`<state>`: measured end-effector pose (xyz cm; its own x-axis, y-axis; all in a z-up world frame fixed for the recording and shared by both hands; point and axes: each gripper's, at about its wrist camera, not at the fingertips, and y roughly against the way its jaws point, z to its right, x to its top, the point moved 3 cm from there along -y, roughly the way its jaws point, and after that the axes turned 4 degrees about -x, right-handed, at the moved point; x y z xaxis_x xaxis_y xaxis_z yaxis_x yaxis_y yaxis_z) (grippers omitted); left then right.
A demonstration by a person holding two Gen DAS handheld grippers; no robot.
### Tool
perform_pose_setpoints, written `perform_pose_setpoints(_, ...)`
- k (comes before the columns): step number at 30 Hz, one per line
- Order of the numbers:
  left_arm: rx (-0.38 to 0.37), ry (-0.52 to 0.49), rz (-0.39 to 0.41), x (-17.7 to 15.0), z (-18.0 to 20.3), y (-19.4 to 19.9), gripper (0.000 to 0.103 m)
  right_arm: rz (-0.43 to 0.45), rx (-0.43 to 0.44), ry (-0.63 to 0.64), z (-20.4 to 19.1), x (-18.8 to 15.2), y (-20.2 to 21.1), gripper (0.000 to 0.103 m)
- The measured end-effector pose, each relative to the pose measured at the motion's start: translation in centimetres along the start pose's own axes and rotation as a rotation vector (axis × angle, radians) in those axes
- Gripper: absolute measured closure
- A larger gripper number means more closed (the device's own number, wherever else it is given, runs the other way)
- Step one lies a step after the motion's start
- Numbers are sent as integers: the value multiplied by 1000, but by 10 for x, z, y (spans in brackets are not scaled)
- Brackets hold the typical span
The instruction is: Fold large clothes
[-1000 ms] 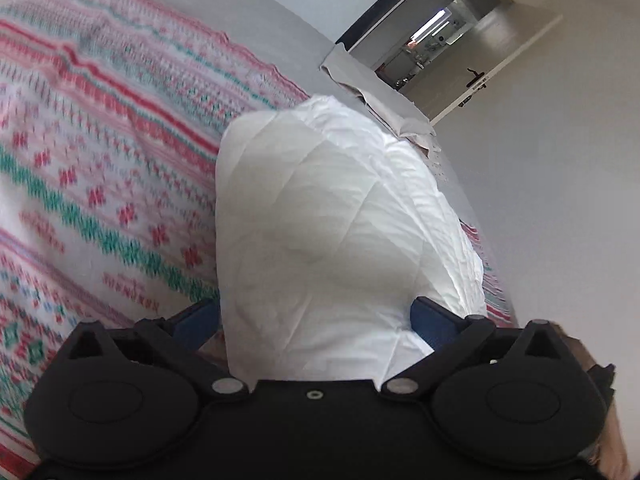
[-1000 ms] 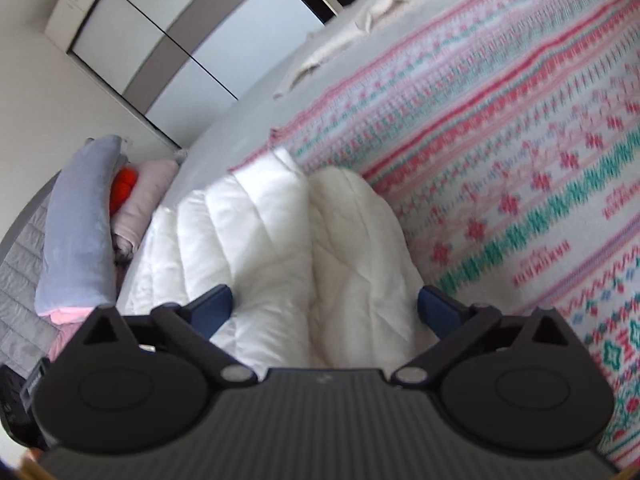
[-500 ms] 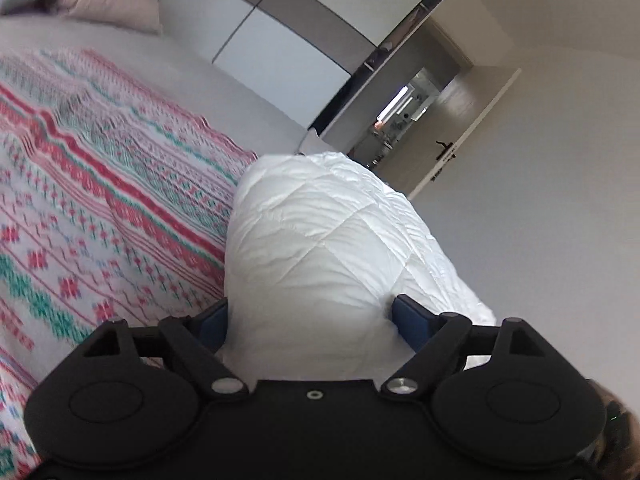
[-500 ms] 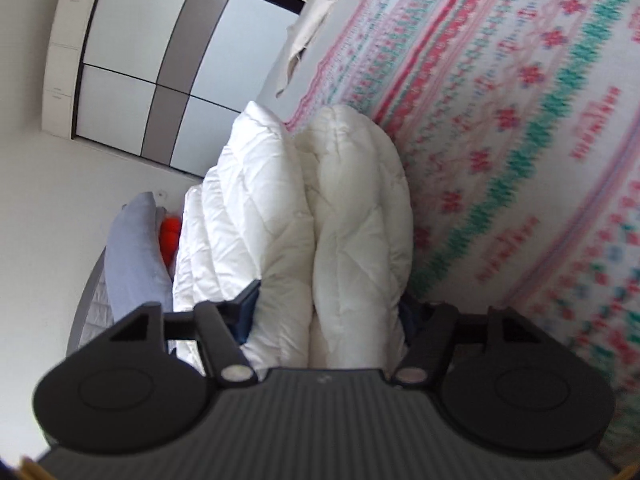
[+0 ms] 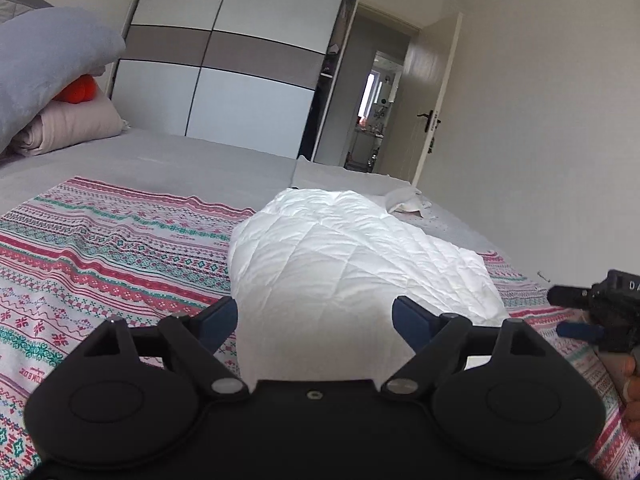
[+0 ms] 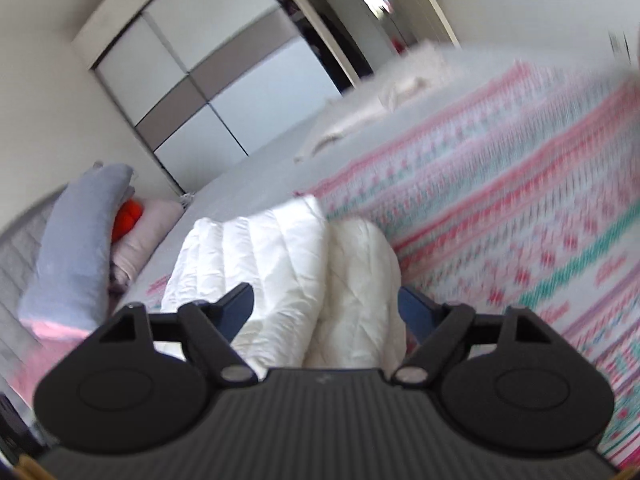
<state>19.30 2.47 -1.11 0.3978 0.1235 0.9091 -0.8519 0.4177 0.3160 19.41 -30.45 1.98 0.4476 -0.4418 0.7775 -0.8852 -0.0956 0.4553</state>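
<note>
Clamping white quilted garment, left hand-held gripper, right hand-held gripper likewise, writing seemingly unreadable.

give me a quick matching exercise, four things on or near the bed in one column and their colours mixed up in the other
Things:
1. quilted garment
2. large pillow
3. gripper fingers
4. wardrobe band

Colours:
a. dark blue
b. brown-grey
c. white
d. pale grey-blue

Pairs: 1-c, 2-d, 3-a, 4-b
</note>
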Motion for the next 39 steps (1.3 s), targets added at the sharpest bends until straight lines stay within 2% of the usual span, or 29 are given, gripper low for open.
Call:
perform_pose_setpoints(3,-25,-61,-49,-10,19,3,21,0,39,111,-20,-4,1,35)
perform_pose_setpoints(4,-28,-85,-78,-16,25,-1,21,-20,42,133,-24,-8,-3,42)
perform_pose_setpoints(6,-16,-115,-130,-27,31,-10,19,-77,-7,169,-26,-19,-17,49)
perform_pose_setpoints(8,-4,-117,-146,-35,31,-19,17,-156,-76,182,-21,-32,-35,49)
perform_pose_setpoints(9,1,-115,-143,-36,31,-20,17,-174,-83,172,-17,-36,-41,49)
perform_pose_setpoints(13,8,-98,-139,-29,31,-14,18,-170,-63,128,-12,-34,-38,48)
perform_pose_setpoints(15,12,-102,-140,-25,34,-6,15,-152,-58,149,-18,-34,-25,47)
perform_pose_setpoints(23,81,-114,-194,-22,50,26,11,-79,-108,307,-40,-31,14,33)
perform_pose_setpoints(25,104,-110,-204,-22,54,35,5,-65,-118,335,-44,-33,25,26)
perform_pose_setpoints(27,127,-96,-207,-22,58,44,0,-56,-124,355,-47,-35,36,24)
perform_pose_setpoints(29,147,-81,-216,-23,61,52,0,-49,-139,368,-50,-37,46,16)
perform_pose_setpoints(33,235,-40,-280,-30,64,62,0,-24,-182,394,-55,-42,65,3)
perform_pose_setpoints(39,367,-36,-367,-51,66,75,0,-21,-274,448,-56,-58,85,0)
